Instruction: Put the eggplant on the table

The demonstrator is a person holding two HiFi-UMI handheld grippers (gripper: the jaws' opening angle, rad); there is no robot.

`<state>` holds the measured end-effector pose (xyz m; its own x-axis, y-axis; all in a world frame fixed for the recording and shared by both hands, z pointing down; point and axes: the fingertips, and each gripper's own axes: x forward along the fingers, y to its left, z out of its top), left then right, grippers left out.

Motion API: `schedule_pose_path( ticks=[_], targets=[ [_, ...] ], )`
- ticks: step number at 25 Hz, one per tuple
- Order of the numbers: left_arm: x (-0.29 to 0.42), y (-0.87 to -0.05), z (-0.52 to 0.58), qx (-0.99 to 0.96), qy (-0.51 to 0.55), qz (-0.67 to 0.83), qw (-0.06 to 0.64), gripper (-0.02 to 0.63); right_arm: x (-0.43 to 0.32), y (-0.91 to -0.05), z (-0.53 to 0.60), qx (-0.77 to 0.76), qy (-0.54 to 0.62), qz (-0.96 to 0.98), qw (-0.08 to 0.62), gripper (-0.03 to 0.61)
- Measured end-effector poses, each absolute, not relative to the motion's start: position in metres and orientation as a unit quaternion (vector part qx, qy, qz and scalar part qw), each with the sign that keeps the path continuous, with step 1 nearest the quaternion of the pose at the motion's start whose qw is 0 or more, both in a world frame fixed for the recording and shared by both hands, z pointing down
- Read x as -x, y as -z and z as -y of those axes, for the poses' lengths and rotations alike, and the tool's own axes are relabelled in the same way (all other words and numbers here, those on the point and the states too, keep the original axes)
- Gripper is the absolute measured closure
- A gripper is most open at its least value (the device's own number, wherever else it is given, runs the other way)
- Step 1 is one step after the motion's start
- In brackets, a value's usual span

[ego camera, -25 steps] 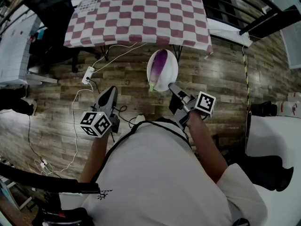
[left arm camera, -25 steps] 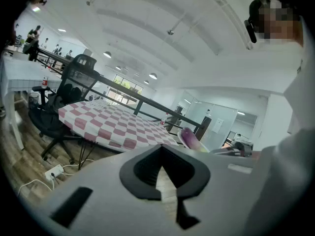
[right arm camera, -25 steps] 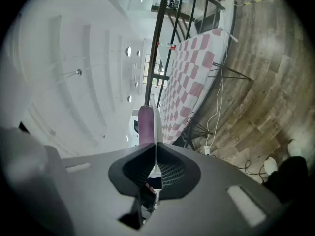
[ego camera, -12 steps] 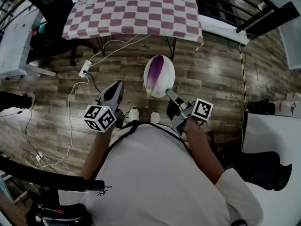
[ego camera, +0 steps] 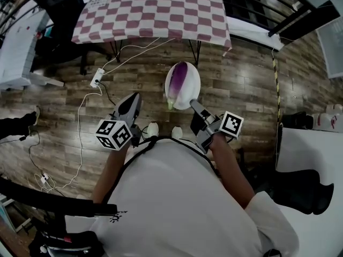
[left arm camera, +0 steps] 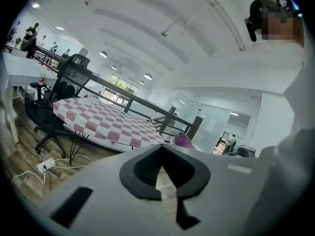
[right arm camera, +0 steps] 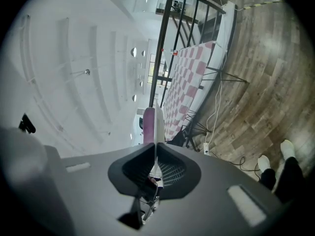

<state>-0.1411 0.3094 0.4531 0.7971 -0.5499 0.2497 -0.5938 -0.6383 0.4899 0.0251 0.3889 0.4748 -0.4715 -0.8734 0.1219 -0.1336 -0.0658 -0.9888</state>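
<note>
A purple eggplant (ego camera: 180,78) with a green stem lies on a white plate (ego camera: 192,90), held in the air above the wooden floor, short of the red-and-white checked table (ego camera: 155,9). My right gripper (ego camera: 194,105) is shut on the plate's near rim; its jaws are opening slightly, with the rim still between them. In the right gripper view the plate (right arm camera: 159,124) stands edge-on beyond the jaws, the eggplant (right arm camera: 148,125) against it. My left gripper (ego camera: 134,98) is shut on nothing, to the plate's left. The left gripper view shows the table (left arm camera: 98,119) ahead and the eggplant (left arm camera: 183,140) at right.
A power strip (ego camera: 97,78) and cables lie on the floor by the table's legs. A black chair (ego camera: 56,42) stands to the table's left and a dark railing (ego camera: 252,9) to its right. A white surface (ego camera: 313,154) is at the far right.
The person has stepped closer to the table, carrying the plate and both grippers along. Over the last half second almost nothing moved. The right gripper's hold on the plate stays.
</note>
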Motion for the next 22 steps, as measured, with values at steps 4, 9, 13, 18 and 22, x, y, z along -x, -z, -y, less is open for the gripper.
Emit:
schedule_pose_path(
  ticks=[4, 9, 13, 18, 22],
  targets=[
    [0.152, -0.453, -0.3, -0.906, -0.036, 0.311, 0.283, 0.614, -0.017, -0.472, -0.382, 0.42, 0.596, -0.609, 0.312, 0.552],
    [0.171, -0.455, -0.286, -0.908, -0.036, 0.306, 0.284, 0.614, -0.003, -0.468, -0.372, 0.425, 0.589, -0.609, 0.32, 0.552],
    [0.194, -0.458, -0.27, -0.91, -0.034, 0.299, 0.285, 0.614, 0.014, -0.464, -0.36, 0.434, 0.58, -0.606, 0.328, 0.552],
    [0.214, -0.462, -0.256, -0.912, -0.036, 0.293, 0.285, 0.614, 0.029, -0.462, -0.35, 0.438, 0.572, -0.604, 0.34, 0.552],
    [0.228, -0.464, -0.247, -0.913, -0.035, 0.288, 0.286, 0.614, 0.042, -0.461, -0.344, 0.444, 0.567, -0.601, 0.346, 0.552]
  ],
)
